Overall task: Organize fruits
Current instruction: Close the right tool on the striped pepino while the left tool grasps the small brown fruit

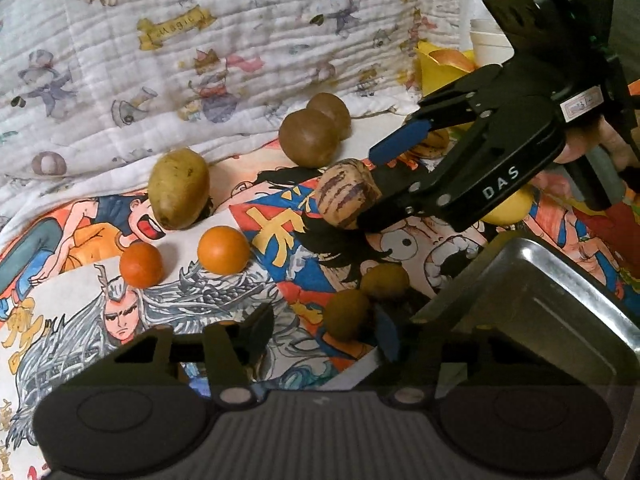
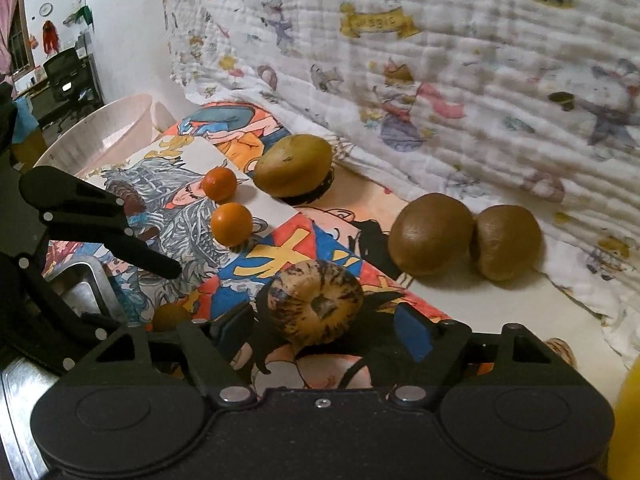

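The right tongs [image 2: 324,328] are spread wide around a striped melon [image 2: 316,306] that rests on the cartoon-printed table [image 2: 304,232]; neither blue pad [image 2: 414,336] touches it. The left tongs [image 1: 320,336] are also wide apart, holding nothing, beside a metal tray [image 1: 560,292]. Two oranges [image 1: 224,249], a potato [image 1: 179,188] and two brown round fruits [image 1: 308,138] lie nearby.

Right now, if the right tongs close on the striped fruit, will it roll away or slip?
The striped fruit looks rounded and smooth, so it could roll if nudged off-centre. It sits between the open right tongs, so a centred squeeze should probably hold. Its skin seems firm, not fragile.
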